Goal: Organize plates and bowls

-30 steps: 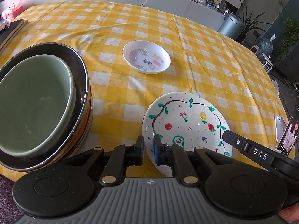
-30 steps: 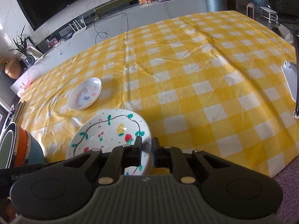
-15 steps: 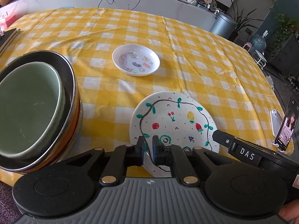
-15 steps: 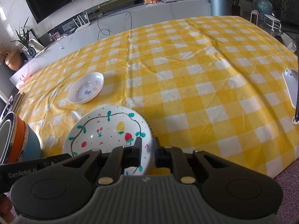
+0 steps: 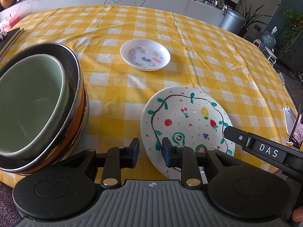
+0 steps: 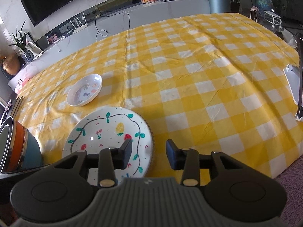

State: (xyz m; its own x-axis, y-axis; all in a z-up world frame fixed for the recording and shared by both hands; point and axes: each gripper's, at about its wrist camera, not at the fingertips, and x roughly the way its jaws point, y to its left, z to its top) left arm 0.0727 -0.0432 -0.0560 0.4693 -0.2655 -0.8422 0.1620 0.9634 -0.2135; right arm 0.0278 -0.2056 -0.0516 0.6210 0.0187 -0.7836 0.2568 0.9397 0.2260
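A white plate painted with fruit and vines [image 5: 186, 117] [image 6: 108, 132] lies on the yellow checked tablecloth near the front edge. My left gripper [image 5: 150, 152] is open, its fingers standing either side of the plate's near left rim. My right gripper [image 6: 148, 154] is open, its fingers either side of the plate's near right rim. A small white dish with stickers [image 5: 145, 54] [image 6: 84, 90] sits farther back. A stack of nested bowls, a green bowl [image 5: 28, 102] inside a dark steel-rimmed one, stands at the left [image 6: 17, 147].
A phone on a white stand [image 5: 295, 126] [image 6: 295, 81] is at the table's right edge. Dark flat items [image 5: 9, 37] lie at the far left edge. A grey bin [image 5: 233, 21] and shelf clutter stand beyond the table.
Both grippers were shut on the painted plate's rim and have opened. The plate now rests on the cloth.
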